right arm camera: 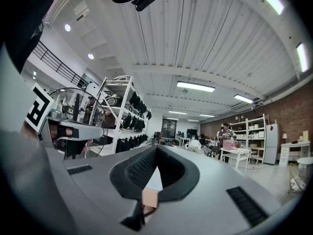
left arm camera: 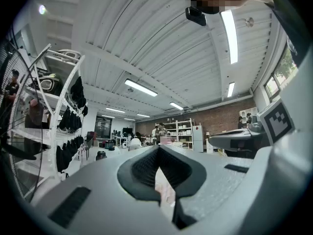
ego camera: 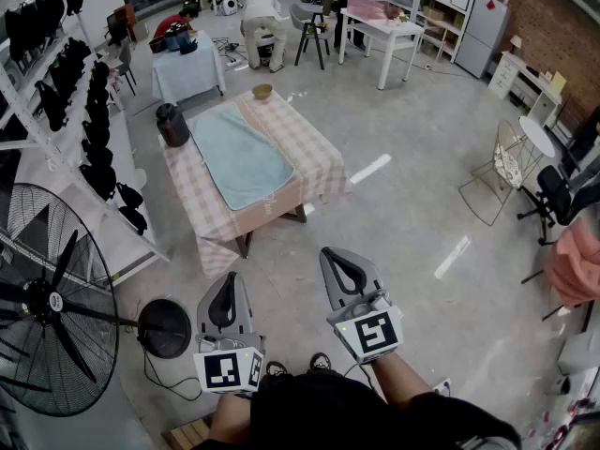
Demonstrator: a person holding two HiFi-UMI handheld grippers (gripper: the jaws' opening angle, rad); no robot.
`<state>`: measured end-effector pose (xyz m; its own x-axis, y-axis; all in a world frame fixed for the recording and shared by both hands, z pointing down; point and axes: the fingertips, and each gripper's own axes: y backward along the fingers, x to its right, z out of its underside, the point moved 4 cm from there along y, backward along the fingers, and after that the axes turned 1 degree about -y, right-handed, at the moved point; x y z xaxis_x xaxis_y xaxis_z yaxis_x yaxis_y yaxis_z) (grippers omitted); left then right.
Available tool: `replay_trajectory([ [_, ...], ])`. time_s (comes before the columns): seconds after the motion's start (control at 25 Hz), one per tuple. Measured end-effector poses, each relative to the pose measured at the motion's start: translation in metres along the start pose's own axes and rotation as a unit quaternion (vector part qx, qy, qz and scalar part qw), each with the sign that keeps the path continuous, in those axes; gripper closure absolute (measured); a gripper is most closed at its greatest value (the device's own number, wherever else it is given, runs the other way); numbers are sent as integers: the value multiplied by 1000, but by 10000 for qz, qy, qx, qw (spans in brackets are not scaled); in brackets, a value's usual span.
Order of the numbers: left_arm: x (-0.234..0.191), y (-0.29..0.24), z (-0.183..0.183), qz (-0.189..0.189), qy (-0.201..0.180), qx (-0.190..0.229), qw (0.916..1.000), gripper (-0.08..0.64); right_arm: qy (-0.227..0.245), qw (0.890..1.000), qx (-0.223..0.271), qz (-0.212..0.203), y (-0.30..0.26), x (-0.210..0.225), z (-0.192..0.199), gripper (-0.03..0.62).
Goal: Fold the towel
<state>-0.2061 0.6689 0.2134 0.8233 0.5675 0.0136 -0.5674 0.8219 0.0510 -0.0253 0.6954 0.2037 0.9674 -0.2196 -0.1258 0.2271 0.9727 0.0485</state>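
The towel (ego camera: 242,157) is plain pale blue. The tabletop (ego camera: 314,148) wears pink-and-white checks. The left gripper (ego camera: 226,277) and right gripper (ego camera: 334,253) are grey with black pads (ego camera: 222,309); their cubes (ego camera: 228,370) bear black-and-white square markers. The fan (ego camera: 47,307) is black, the floor (ego camera: 403,111) grey with white stripes (ego camera: 370,169), and the wall (ego camera: 553,26) red-brown brick.
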Motion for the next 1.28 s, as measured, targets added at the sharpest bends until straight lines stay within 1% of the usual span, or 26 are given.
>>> replay_trajectory([
  [0.24,18,2,14,93,126,-171,9997,555,-273,9993,-49,-260,12,6,11,589],
  [0.28,21,1,18,105,165,-205,9996,540,-281,9991,-73,-325,13,8,15,569],
  [0.32,23,0,22,103,224,-241,9994,447,-278,9988,-91,-403,15,10,18,520],
  [0.36,25,0,25,82,288,-281,9992,342,-271,9984,-107,-479,17,12,21,444],
  [0.4,27,-1,28,51,330,-326,9989,315,-256,9981,-122,-538,19,15,24,391],
  [0.44,30,-1,30,24,343,-365,9987,302,-228,9980,-139,-575,22,18,26,363],
  [0.52,37,-2,35,-23,321,-391,9987,287,-157,9980,-186,-592,29,26,31,326],
  [0.68,48,-6,40,-71,213,-426,9988,274,-176,9979,-244,-580,34,42,41,291],
  [0.84,51,-13,43,-81,204,-488,9986,267,-256,9981,-245,-498,30,53,43,259],
  [1.08,34,-37,55,-67,284,-503,9983,267,-210,9981,-334,-468,6,61,57,250],
  [1.28,24,-82,64,28,338,-435,9985,267,-114,9980,-467,-402,-25,82,69,250],
])
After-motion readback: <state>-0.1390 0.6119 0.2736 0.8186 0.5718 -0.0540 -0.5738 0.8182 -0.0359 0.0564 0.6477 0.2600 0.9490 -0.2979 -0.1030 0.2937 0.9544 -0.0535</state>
